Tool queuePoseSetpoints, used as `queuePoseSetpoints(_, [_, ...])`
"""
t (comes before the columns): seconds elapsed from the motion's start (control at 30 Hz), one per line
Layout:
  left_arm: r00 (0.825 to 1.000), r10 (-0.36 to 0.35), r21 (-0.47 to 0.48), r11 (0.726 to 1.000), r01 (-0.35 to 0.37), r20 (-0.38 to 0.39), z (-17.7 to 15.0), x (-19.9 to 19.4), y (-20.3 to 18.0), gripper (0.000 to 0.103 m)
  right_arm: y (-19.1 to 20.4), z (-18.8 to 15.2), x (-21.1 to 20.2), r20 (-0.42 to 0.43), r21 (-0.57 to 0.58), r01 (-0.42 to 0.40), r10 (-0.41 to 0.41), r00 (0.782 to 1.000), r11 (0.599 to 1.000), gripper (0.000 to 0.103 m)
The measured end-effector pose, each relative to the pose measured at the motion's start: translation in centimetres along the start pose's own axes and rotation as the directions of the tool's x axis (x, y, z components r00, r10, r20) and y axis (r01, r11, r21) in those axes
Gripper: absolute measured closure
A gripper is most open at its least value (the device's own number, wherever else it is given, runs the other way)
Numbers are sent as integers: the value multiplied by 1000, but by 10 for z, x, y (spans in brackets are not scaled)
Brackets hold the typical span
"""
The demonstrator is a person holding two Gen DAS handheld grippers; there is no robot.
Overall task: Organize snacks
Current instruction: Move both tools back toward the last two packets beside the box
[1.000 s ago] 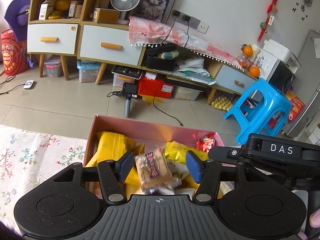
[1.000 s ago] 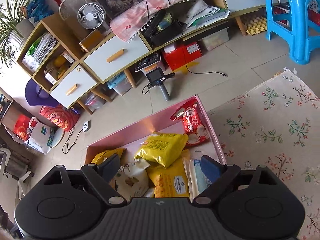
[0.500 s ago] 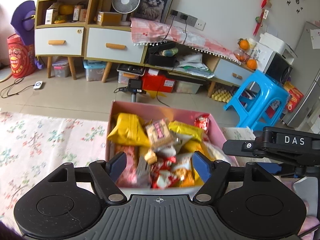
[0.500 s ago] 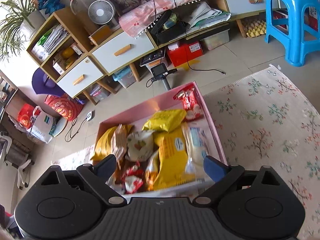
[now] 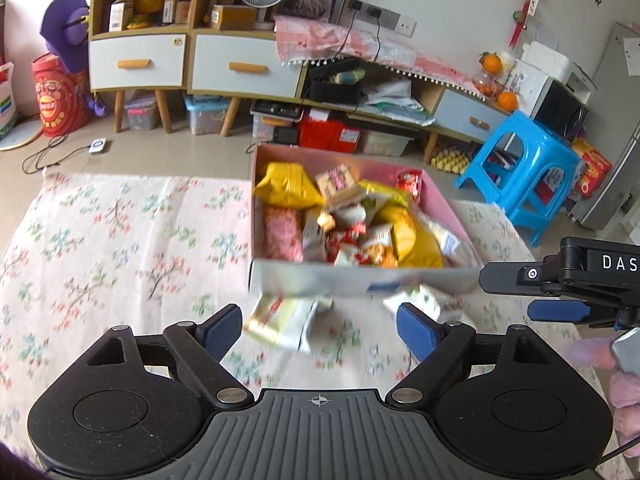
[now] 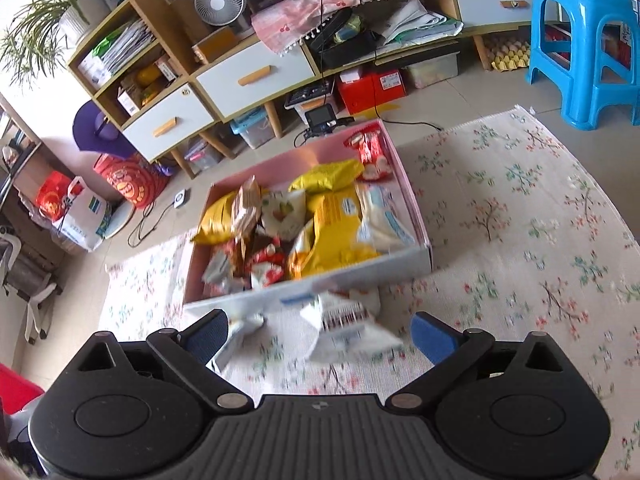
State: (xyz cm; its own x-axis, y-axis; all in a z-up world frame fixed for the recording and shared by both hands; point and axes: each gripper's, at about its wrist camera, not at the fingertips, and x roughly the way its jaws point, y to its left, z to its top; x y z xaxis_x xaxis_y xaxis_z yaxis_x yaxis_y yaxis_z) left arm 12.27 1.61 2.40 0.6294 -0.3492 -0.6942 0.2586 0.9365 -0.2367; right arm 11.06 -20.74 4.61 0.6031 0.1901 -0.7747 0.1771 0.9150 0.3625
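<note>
A pink box (image 5: 352, 160) (image 6: 304, 152) full of snack packets sits on a floral cloth (image 5: 120, 240) (image 6: 520, 220). A yellow bag (image 5: 288, 190) and a red-and-white packet (image 6: 370, 152) lie inside. Two pale packets lie on the cloth in front of the box: one (image 5: 284, 320) (image 6: 236, 336) to the left, one (image 5: 432, 304) (image 6: 344, 328) to the right. My left gripper (image 5: 320, 330) hovers just short of them, its jaws opening, nothing pressed between them. My right gripper (image 6: 320, 338) (image 5: 560, 310) is also opening, with the right packet lying between its fingers, not gripped.
Beyond the cloth is tiled floor with a low wooden cabinet (image 5: 240, 64) (image 6: 248, 76), storage bins under it and a blue plastic stool (image 5: 520, 176) (image 6: 588, 52). A small camera on a stand (image 6: 320, 118) stands just behind the box. A hand (image 5: 620, 380) shows at the right edge.
Both grippers have pulled back from over the box and opened wider. The box now lies farther ahead, and two packets on the cloth in front of it have come into view.
</note>
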Motion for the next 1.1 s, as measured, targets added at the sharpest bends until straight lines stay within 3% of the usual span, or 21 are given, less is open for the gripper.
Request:
queuePoseSetpoints(0.37, [1000, 29, 75, 997, -28, -13, -35, -12, -1, 9, 3, -41, -2, 15, -129, 46, -45, 999, 991, 11])
queuePoseSetpoints(0.53, [999, 41, 105, 994, -38, -31, -49, -10, 3, 8, 6, -55, -3, 66, -252, 89, -75, 995, 964, 10])
queuePoseSetpoints(0.73, [998, 60, 109, 993, -56, -35, -66, -9, 14, 7, -4, -67, -1, 87, -314, 115, -92, 992, 942, 10])
queuePoseSetpoints(1.1, [992, 109, 207, 974, -96, -56, -94, 11, 20, 7, -21, -93, 21, 54, -441, 166, -159, 986, 882, 10])
